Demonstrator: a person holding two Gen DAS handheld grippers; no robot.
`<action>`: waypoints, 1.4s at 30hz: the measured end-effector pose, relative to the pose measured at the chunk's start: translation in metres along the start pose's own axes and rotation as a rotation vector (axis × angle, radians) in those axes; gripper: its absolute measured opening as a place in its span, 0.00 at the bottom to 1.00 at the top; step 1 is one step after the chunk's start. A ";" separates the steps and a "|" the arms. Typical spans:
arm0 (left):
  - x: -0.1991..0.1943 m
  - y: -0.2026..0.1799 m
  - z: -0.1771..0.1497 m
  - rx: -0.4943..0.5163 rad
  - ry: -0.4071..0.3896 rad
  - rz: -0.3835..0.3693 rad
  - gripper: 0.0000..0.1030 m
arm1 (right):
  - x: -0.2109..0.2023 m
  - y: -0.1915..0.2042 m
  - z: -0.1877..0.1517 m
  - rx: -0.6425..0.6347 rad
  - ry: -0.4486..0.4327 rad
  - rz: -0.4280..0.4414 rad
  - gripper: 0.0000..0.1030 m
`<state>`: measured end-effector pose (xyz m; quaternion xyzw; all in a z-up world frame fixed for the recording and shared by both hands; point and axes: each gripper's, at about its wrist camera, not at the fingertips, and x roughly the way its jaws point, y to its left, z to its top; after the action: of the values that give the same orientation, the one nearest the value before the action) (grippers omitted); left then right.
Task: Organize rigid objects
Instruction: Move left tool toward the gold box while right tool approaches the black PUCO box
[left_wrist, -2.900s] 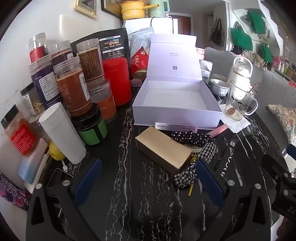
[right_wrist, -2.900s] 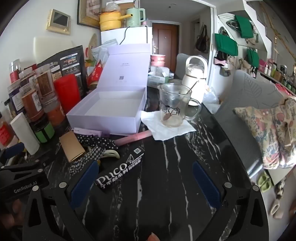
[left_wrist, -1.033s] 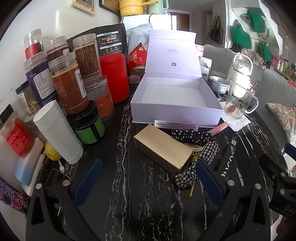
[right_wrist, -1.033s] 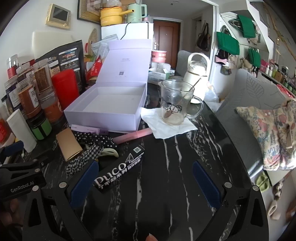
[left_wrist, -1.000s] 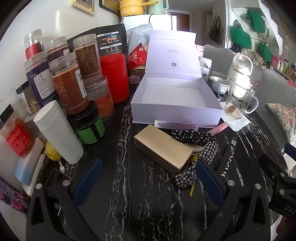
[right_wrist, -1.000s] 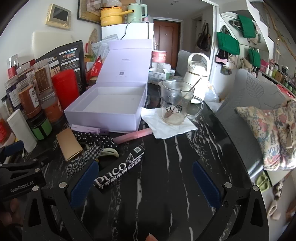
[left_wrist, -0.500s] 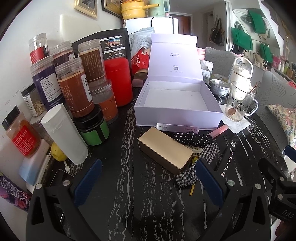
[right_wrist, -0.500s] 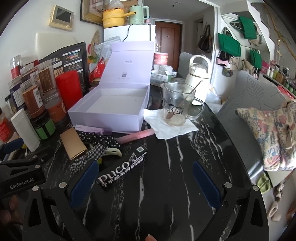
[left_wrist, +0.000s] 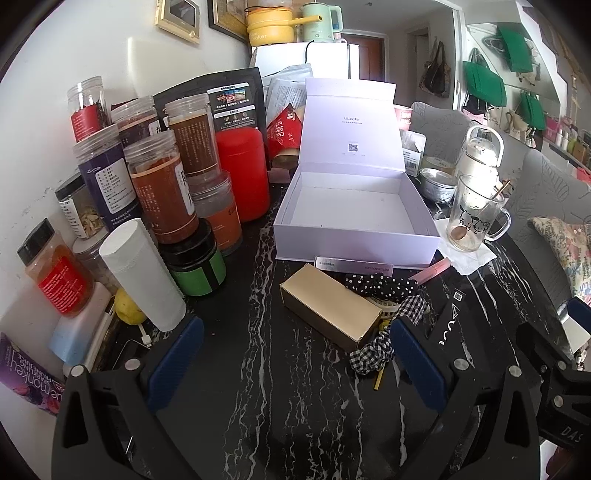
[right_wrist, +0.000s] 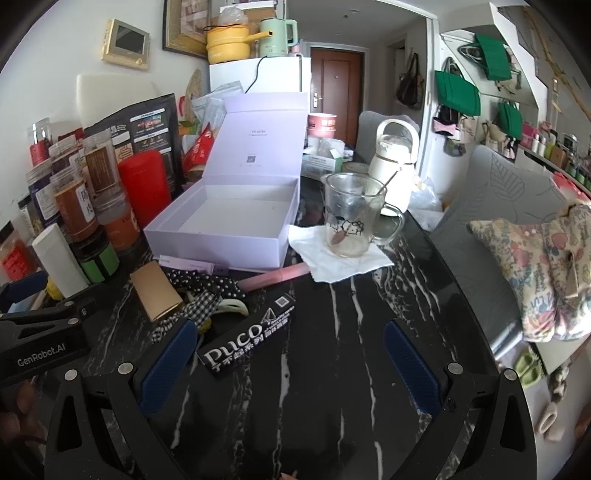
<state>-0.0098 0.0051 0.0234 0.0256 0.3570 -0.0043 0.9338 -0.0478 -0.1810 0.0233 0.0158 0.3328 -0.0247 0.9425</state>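
An open lilac box (left_wrist: 354, 218) (right_wrist: 225, 225) with its lid raised sits mid-table, nothing inside it. In front of it lie a gold box (left_wrist: 328, 312) (right_wrist: 155, 291), a slim lilac box (left_wrist: 352, 265), a pink tube (left_wrist: 436, 266) (right_wrist: 273, 277), a black PUCO box (right_wrist: 247, 338) (left_wrist: 448, 321) and checked and dotted hair ties (left_wrist: 380, 291). My left gripper (left_wrist: 293, 363) hangs open just short of the gold box. My right gripper (right_wrist: 286, 356) is open over the black marble table (right_wrist: 332, 387), its left finger (right_wrist: 166, 358) beside the PUCO box.
Jars, a red canister (left_wrist: 242, 173) and a white tube (left_wrist: 142, 273) crowd the left side. A glass mug with a spoon (right_wrist: 349, 218) stands on a napkin to the right of the lilac box. A grey chair with a floral cushion (right_wrist: 535, 273) is at the right.
Both grippers have drawn back and risen a little, so the table items sit slightly farther off. Nothing on the table has moved.
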 end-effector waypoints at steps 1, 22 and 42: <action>-0.001 0.001 0.000 -0.001 0.000 0.002 1.00 | -0.001 0.000 0.000 0.001 0.001 0.001 1.00; 0.058 -0.009 0.005 -0.002 0.097 -0.019 1.00 | 0.053 0.010 -0.009 -0.048 0.091 0.038 1.00; 0.122 -0.029 0.016 0.009 0.236 -0.021 1.00 | 0.102 0.003 -0.002 -0.008 0.169 0.122 1.00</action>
<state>0.0909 -0.0235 -0.0477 0.0265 0.4646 -0.0126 0.8850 0.0305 -0.1810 -0.0427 0.0345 0.4098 0.0353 0.9108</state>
